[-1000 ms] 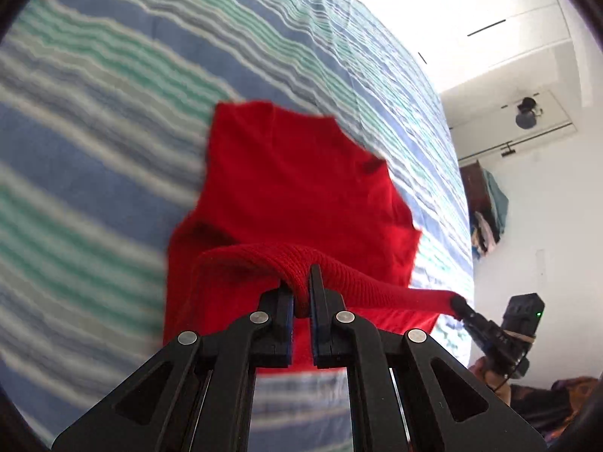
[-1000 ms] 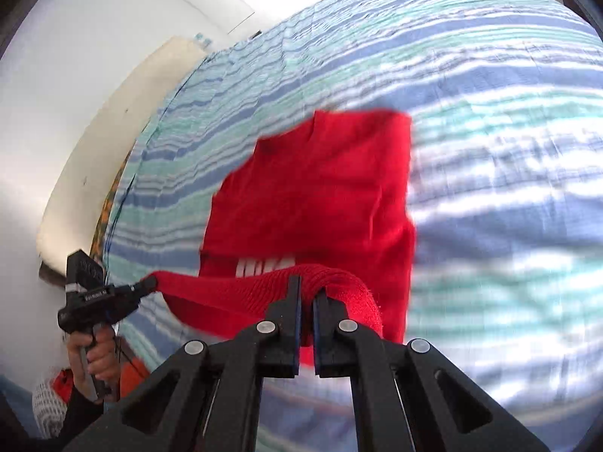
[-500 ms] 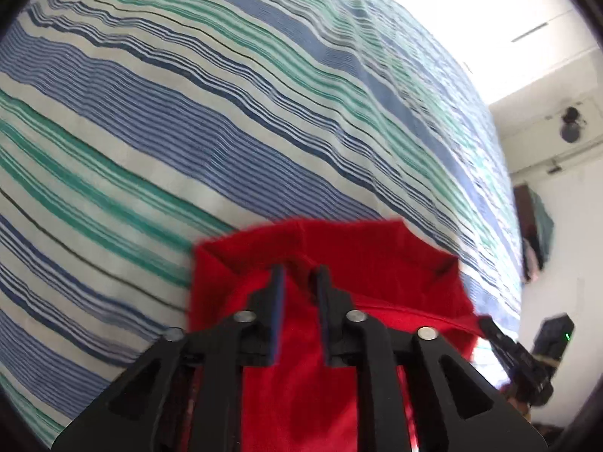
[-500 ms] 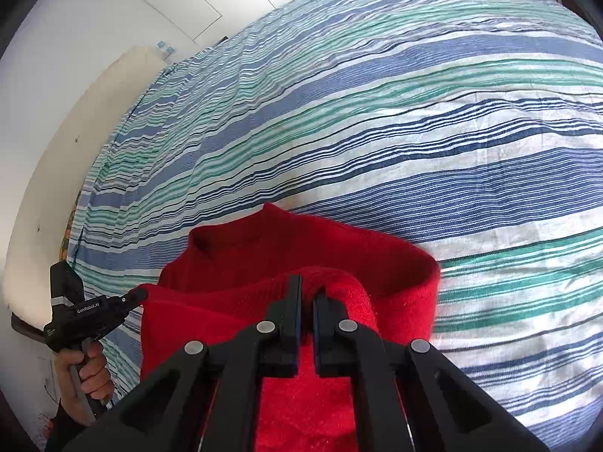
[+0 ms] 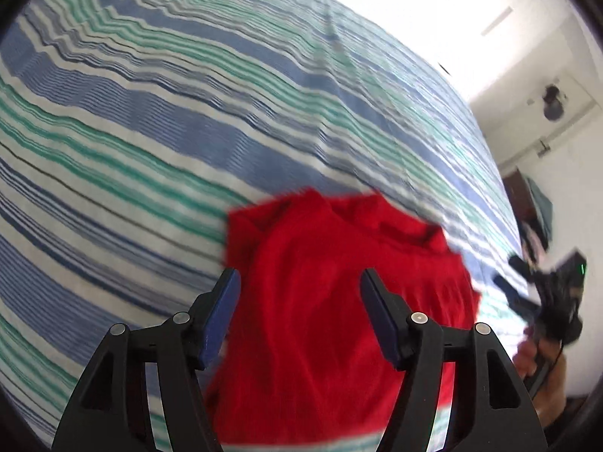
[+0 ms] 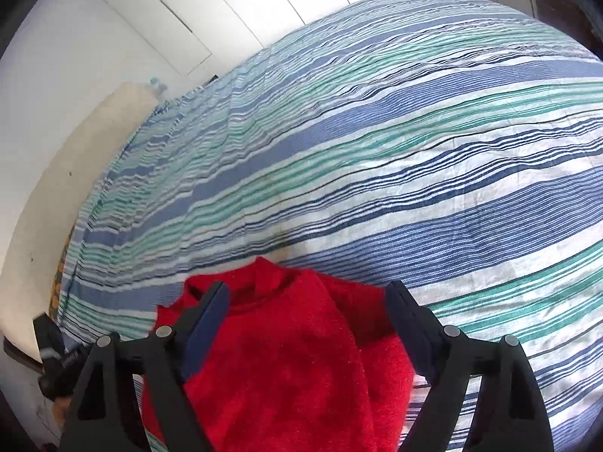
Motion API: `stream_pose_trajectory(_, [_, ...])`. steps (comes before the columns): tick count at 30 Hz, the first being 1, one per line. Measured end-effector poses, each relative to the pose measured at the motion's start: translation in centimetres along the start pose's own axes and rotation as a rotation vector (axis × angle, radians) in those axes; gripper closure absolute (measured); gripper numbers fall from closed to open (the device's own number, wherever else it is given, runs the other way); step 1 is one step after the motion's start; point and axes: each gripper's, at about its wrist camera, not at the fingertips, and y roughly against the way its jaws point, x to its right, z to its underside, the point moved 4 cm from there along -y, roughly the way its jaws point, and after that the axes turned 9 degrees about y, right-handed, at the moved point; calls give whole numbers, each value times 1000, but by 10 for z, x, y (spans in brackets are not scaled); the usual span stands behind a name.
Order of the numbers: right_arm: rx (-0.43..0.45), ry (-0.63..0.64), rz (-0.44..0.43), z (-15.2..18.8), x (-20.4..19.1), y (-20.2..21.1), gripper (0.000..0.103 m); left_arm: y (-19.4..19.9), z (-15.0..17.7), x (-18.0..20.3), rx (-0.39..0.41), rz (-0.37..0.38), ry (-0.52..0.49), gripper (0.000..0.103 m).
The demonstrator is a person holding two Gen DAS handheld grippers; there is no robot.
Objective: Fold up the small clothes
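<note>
A small red knit garment (image 5: 339, 301) lies folded over on the striped bedsheet (image 5: 188, 120); it also shows in the right wrist view (image 6: 286, 369). My left gripper (image 5: 299, 282) is open and empty, its fingers either side of the garment, just above it. My right gripper (image 6: 307, 295) is open and empty over the garment's other side, near the collar. The right gripper also appears in the left wrist view (image 5: 527, 293), blurred, at the garment's right.
The blue, green and white striped sheet (image 6: 414, 150) covers the bed all around. White cupboard doors (image 6: 188, 11) and a wall stand beyond it. A dark shelf with clothes (image 5: 535, 211) stands at the far right.
Both grippers carried the garment's near edge forward over the rest, folding it, then opened and let go. Both have since drawn back a little from the cloth.
</note>
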Motion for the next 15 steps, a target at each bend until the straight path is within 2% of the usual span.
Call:
stream_pose_trajectory(3, [-124,22,-173,21,-28,-8,30,-8,34,19,-50,17,-98,25])
stream_pose_trajectory(4, [-160,49,-202,32,-36,-12,30,-16,43,21,-57,-10,-133,19])
stream_pose_trajectory(5, [-197,79,-205,45,-41,-18,30,-27,47,23,-71,-48,-154,17])
stream_pose_trajectory(6, [-229,105,-184,55,-40,-25,30,-42,52,19,-91,-100,-171,18])
stream_pose_trajectory(8, [-298,129,-44,74,-18,-45,32,-63,54,9,-116,-204,-183,26])
stream_pose_trajectory(9, [-308,117,21,79,-4,-49,46,-59,52,9,-102,-219,-181,28])
stream_pose_trajectory(10, [-298,96,52,80,6,-46,56,-51,51,12,-85,-208,-174,27])
stream_pose_trajectory(11, [-268,89,60,78,7,-36,59,-38,51,16,-65,-183,-169,26])
stream_pose_trajectory(13, [-199,157,74,75,-8,-7,52,-8,58,26,-25,-139,-190,17])
stream_pose_trajectory(15, [-150,279,43,82,-32,25,49,11,76,32,13,-136,-249,10])
